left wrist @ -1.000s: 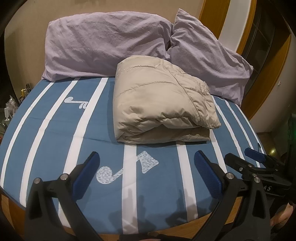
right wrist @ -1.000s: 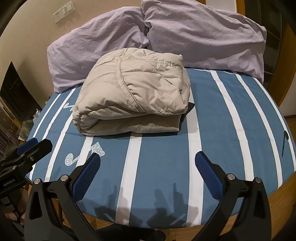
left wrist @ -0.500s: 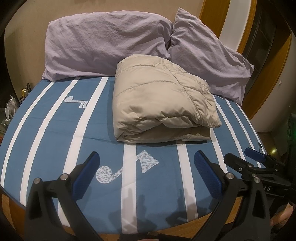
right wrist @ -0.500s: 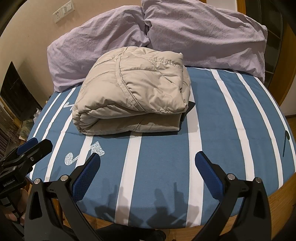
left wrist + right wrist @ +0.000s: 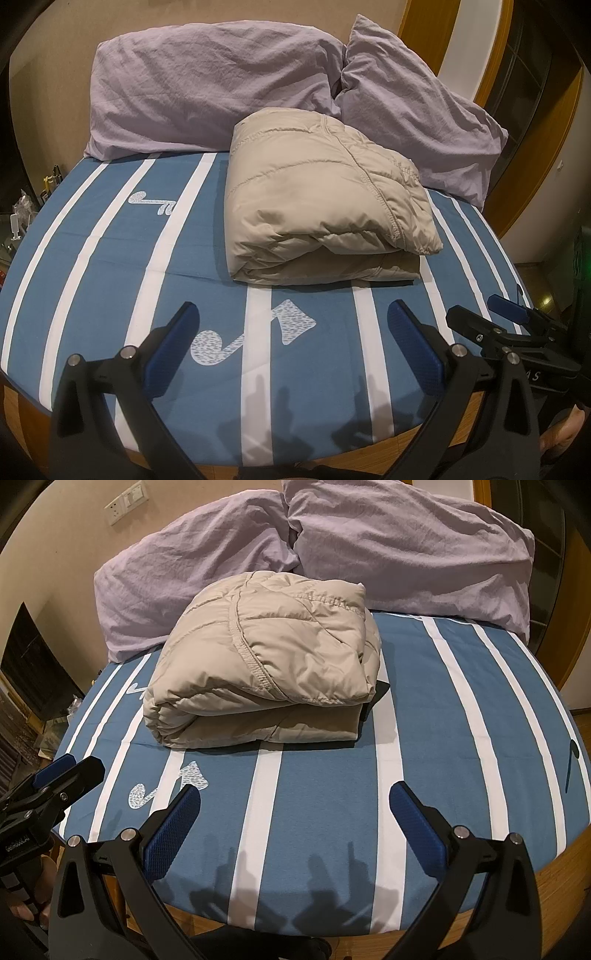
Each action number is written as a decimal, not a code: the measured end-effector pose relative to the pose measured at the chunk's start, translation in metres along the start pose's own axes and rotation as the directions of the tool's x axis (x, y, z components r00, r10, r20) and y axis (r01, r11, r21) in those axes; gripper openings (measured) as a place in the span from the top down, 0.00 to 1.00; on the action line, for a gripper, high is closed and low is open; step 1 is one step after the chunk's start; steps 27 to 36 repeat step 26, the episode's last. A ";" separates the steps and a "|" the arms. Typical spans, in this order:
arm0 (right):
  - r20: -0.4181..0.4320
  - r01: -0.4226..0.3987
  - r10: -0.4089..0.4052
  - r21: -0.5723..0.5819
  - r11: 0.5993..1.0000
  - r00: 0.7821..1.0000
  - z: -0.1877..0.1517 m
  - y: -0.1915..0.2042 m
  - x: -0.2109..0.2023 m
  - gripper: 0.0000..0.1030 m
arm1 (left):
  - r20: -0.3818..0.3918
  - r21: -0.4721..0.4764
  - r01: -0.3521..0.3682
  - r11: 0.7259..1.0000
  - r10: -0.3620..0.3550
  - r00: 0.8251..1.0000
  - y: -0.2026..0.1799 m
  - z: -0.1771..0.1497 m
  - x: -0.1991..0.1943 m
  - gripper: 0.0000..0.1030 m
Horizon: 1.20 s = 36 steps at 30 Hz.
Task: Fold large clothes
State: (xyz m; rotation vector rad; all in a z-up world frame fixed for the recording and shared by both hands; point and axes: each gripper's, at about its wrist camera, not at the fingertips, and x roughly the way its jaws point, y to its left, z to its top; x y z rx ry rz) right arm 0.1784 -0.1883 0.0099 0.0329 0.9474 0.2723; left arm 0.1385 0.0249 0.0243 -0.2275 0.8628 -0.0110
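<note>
Behind folded jacket (image 5: pixel 325 199), pillows (image 5: pixel 207 85) partly hidden, bed (image 5: pixel 92 258) edges cropped

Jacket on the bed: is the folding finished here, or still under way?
Looks finished. The jacket lies as a compact folded bundle on the bed, in front of the pillows. Nothing is in hand: left gripper and right gripper are open, short of it. No further fold looks needed.

A: What lies ahead of the left gripper (image 5: pixel 291 345)?

B: Open striped bedsheet (image 5: pixel 110 266) directly ahead, then the folded beige jacket (image 5: pixel 325 199) blocking the middle, with two purple pillows (image 5: pixel 207 85) behind it.

A: And the right gripper (image 5: pixel 295 827)?

B: Bare sheet ahead and to its right; the jacket (image 5: pixel 266 657) sits ahead-left. Both grippers' jaws stand wide apart.
</note>
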 end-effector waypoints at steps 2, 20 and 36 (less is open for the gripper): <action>0.000 0.000 0.000 0.000 1.000 1.000 0.000 0.000 0.000 0.01 | 0.001 0.000 0.001 1.000 -0.001 1.000 0.000 0.001 0.000 0.02; -0.002 0.000 0.000 0.000 1.000 1.000 -0.001 0.000 0.001 0.01 | -0.005 -0.001 -0.001 1.000 0.001 1.000 0.002 -0.001 0.001 0.02; -0.003 0.001 -0.001 0.001 1.000 1.000 0.000 0.001 0.001 0.01 | -0.007 -0.003 -0.002 1.000 0.002 1.000 0.006 -0.002 0.002 0.02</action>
